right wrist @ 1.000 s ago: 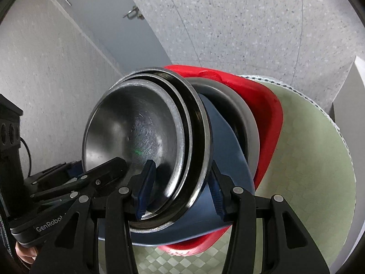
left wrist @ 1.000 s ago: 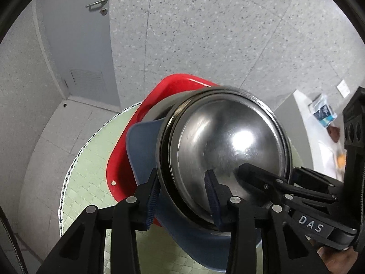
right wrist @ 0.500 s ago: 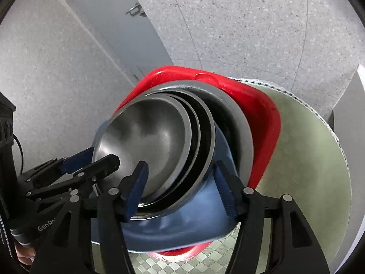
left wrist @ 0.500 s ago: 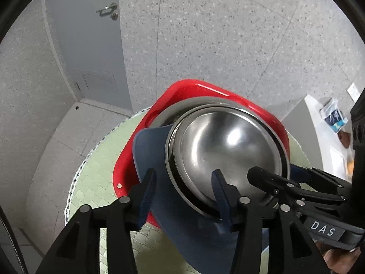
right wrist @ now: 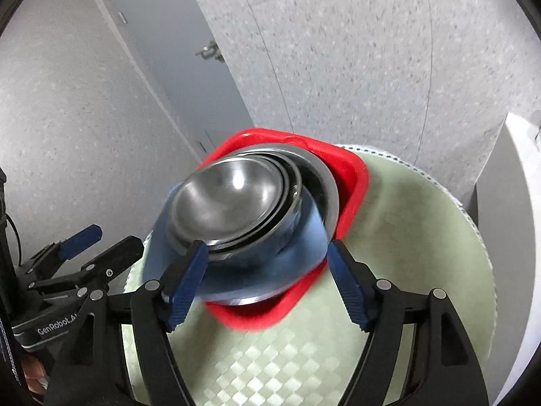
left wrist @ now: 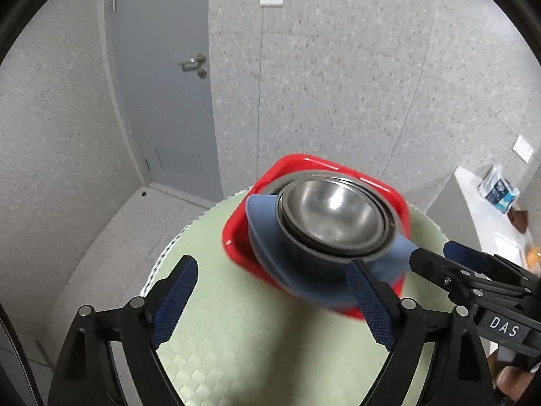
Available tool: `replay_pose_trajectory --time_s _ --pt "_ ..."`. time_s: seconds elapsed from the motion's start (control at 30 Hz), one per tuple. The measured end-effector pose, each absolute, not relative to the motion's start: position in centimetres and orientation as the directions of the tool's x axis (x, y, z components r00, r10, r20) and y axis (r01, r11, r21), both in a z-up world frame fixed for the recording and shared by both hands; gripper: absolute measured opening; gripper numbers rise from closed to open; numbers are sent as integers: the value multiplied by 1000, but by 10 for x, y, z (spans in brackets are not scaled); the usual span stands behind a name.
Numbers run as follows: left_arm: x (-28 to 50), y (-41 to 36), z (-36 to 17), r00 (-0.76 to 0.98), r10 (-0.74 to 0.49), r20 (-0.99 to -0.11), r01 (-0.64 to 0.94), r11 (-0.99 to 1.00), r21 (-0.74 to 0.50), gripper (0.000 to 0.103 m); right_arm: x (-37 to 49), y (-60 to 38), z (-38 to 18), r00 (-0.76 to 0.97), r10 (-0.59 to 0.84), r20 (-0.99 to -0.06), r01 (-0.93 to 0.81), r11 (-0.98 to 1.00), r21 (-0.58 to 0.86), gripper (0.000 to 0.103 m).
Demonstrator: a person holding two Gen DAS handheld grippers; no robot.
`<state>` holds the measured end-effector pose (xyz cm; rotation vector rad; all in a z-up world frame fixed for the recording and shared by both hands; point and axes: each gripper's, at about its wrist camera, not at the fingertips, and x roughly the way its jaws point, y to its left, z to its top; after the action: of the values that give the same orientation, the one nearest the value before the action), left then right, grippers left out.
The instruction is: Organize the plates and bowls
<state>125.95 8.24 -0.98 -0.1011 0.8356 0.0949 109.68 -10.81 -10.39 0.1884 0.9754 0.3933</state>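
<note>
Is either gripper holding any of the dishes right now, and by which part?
Neither. The left gripper and right gripper are open, clear of the stack of bowls.

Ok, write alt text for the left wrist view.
Nested steel bowls sit on a blue plate in a red tray on a round green table. The open left gripper frames them; the right gripper enters at right.

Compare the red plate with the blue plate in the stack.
The red plate lies at the bottom on the green mat; the blue plate sits higher, above a steel plate. The red plate is larger, its rim showing past the blue plate. The blue plate directly carries the steel bowls; the red does not. Both look square with rounded corners.
</note>
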Motion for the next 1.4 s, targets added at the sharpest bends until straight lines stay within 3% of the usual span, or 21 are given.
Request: replay_pose_trajectory --time_s 0.13,0.5,0.77,1.4 --pt "1198 83 3 721 50 -691 -116 992 -48 95 1045 -102 -77 562 381 -734 -247 924 291 78" --pt "981 87 35 815 39 -579 -75 996 -38 101 873 -92 -26 692 315 -649 -203 948 244 83" --pt "821 75 52 862 26 -507 -48 998 -32 102 742 -95 7 759 262 -596 -162 963 217 93" --pt "488 -11 46 905 62 -421 -56 998 25 102 497 -156 28 862 208 -463 -173 978 116 103"
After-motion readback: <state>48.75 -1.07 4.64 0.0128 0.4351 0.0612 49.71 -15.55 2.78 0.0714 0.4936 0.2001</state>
